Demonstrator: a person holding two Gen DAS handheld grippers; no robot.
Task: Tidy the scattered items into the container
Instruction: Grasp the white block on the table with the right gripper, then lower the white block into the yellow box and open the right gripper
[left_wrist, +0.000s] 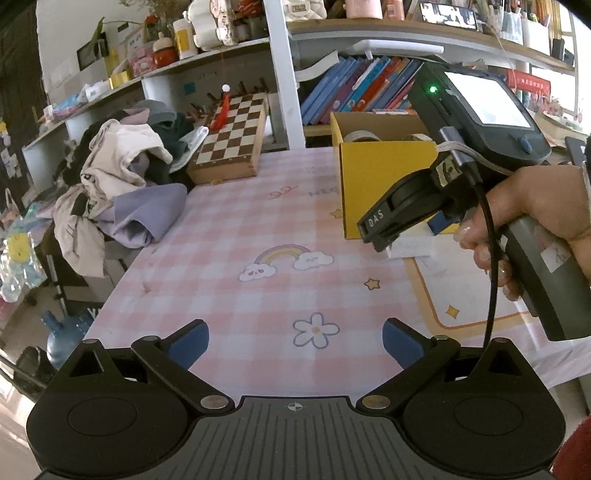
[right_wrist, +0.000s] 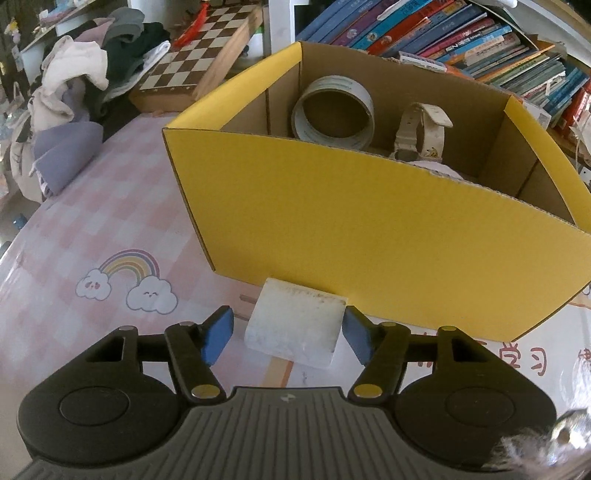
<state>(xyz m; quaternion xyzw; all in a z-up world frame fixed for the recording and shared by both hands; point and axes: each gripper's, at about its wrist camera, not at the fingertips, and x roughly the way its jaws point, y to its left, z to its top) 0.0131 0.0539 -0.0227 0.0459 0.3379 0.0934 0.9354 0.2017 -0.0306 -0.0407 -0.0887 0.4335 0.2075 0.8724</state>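
Note:
A white rectangular block (right_wrist: 295, 325) lies on the pink checked table mat in front of the yellow cardboard box (right_wrist: 369, 229). My right gripper (right_wrist: 288, 336) is open with its blue pads on either side of the block, the right pad close to its edge. The box holds a tape roll (right_wrist: 332, 107) and a cream watch (right_wrist: 421, 133). In the left wrist view, my left gripper (left_wrist: 295, 343) is open and empty over the mat, and the right gripper (left_wrist: 410, 218) hangs by the box (left_wrist: 376, 177) above the block (left_wrist: 410, 247).
A pile of clothes (left_wrist: 118, 184) lies at the table's left edge. A wooden chessboard (left_wrist: 232, 140) stands behind it. Books (right_wrist: 461, 40) fill the shelf behind the box. A water bottle (left_wrist: 62, 336) stands on the floor at left.

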